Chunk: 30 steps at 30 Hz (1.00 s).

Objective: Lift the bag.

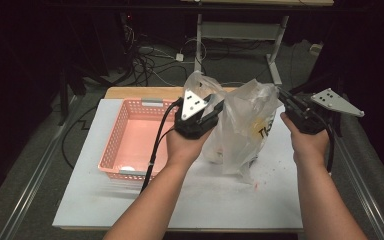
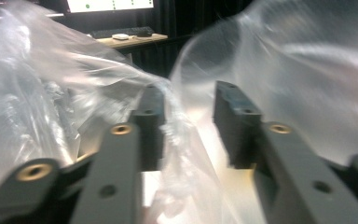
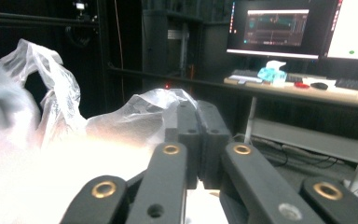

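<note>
Lab: monitors [image 3: 276, 28], floor cables [image 1: 150, 62], dark.

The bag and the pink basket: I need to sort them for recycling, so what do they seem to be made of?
The bag looks like thin, clear, glossy plastic film: it crinkles and you see through it. The pink basket appears to be rigid moulded plastic with a matte finish, its walls a perforated lattice.

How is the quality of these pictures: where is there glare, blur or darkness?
High view: the room is dark around the lit white table, and the plastic bag shines. Left gripper view: the bag film is smeared by motion blur and bright glare, the near jaws soft. Right gripper view: the bag's lower left is washed out white, while the monitor behind stays fairly sharp.
</note>
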Each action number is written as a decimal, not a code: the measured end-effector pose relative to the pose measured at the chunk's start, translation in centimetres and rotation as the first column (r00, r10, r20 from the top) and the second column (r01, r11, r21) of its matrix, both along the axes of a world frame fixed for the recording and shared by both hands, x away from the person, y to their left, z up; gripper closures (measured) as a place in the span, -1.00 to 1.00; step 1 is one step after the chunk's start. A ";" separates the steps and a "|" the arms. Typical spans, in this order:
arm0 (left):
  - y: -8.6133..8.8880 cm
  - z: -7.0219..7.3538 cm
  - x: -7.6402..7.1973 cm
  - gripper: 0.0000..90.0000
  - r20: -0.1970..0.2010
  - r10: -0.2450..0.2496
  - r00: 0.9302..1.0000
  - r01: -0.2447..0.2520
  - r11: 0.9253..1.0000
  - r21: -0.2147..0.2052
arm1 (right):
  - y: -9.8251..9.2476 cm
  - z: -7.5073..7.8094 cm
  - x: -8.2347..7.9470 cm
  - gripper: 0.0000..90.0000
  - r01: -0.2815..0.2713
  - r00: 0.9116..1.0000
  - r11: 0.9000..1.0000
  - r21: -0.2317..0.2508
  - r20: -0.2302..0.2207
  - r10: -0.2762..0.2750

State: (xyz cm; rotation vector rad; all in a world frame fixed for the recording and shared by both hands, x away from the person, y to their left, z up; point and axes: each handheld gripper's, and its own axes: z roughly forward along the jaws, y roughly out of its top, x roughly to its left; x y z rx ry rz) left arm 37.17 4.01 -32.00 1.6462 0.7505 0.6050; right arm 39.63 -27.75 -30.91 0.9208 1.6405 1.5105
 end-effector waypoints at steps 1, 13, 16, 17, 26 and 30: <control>0.5 -0.2 -0.4 0.17 -0.007 -0.006 1.000 0.006 1.000 -0.002 | -0.1 -0.3 -0.1 0.95 -0.001 1.000 1.000 -0.005 0.002 0.001; 4.6 -0.9 -7.1 -0.67 0.011 -0.013 1.000 0.013 1.000 0.015 | -0.7 0.7 -3.2 0.06 -0.050 0.998 0.999 0.006 0.027 0.049; 5.7 -1.7 -8.2 -0.77 -0.012 -0.002 1.000 0.002 0.999 0.050 | -0.9 0.0 -4.2 -0.12 -0.057 0.998 0.998 -0.013 0.013 0.057; 5.9 -2.0 -8.2 -0.82 -0.024 -0.006 1.000 0.007 0.998 0.059 | -0.9 -0.4 -4.4 -0.17 -0.057 0.998 0.998 -0.013 0.007 0.057; 6.9 -6.2 -7.0 -1.00 -0.175 -0.003 0.985 0.017 0.997 0.077 | -1.6 -4.6 -5.9 -0.90 -0.047 0.997 0.999 -0.025 -0.070 0.045; 7.0 -6.6 -6.9 -1.00 -0.179 0.000 0.984 0.016 0.996 0.085 | -2.0 -6.1 -6.2 -1.00 -0.031 0.994 0.999 -0.021 -0.106 0.028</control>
